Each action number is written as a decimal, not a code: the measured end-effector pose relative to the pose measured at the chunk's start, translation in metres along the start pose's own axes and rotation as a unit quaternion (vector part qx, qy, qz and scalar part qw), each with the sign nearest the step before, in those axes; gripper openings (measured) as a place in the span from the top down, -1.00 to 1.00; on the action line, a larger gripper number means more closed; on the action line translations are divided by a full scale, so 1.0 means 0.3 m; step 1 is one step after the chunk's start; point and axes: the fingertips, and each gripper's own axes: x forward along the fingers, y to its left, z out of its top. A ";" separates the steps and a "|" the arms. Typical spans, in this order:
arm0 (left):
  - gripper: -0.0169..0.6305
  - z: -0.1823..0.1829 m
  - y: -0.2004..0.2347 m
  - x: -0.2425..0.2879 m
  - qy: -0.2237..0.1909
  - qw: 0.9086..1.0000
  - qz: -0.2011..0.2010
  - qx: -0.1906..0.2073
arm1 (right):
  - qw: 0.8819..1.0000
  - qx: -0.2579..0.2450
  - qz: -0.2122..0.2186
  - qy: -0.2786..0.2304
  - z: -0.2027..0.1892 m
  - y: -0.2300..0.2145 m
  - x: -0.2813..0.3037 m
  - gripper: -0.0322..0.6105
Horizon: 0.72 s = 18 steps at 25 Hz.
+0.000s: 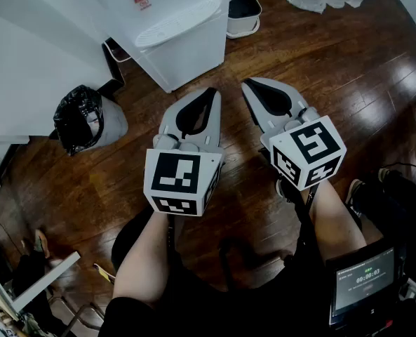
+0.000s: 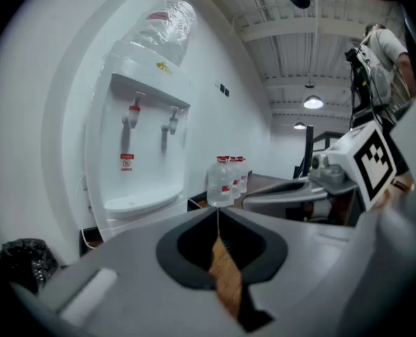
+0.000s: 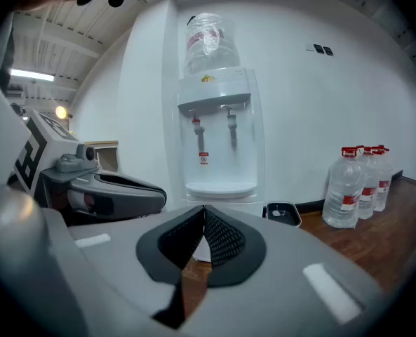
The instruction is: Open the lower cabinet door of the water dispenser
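Two grippers are held out side by side above the wooden floor (image 1: 320, 69), and none of the task is judged to be done. The water dispenser (image 1: 172, 30) is seen against the white wall (image 1: 32, 41) ahead. Its lower cabinet door (image 1: 186, 55), below the drip tray (image 1: 167, 27), is read as closed, with no gap shown along its edges. No handle can be made out on it in these views. Neither gripper is in contact with the dispenser and both are well apart from it. The approach, the catching of the door's edge or handle, and the swing outward are all left to be done.

The left gripper (image 1: 210, 92) is borne on a bare forearm (image 1: 148, 258) stretched forward and is tipped a little below level. Its jaws are pressed together tip to tip and nothing is pinched between them; in the left gripper view only floor is seen through the hollow behind the tips. The right gripper (image 1: 247, 84) is held just beside it in the same pose, angled slightly toward the left one, its jaws likewise closed on nothing. In the right gripper view the dispenser is framed almost straight ahead, with water bottles (image 3: 348, 184) standing along the wall to its right. A black rubbish bag (image 1: 78, 118) is seen on the dispenser's other side.
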 end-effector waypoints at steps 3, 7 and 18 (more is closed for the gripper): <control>0.87 0.002 0.006 -0.002 0.001 1.000 0.000 -0.001 | 1.000 -0.003 0.000 0.004 -0.006 0.000 0.004 0.89; 0.87 0.017 0.018 -0.004 -0.004 1.000 0.005 0.000 | 1.000 -0.016 0.005 0.003 0.007 0.008 0.016 0.89; 0.64 -0.006 0.078 0.071 0.015 1.000 0.011 0.019 | 0.999 -0.021 0.021 0.011 0.025 -0.050 0.143 0.74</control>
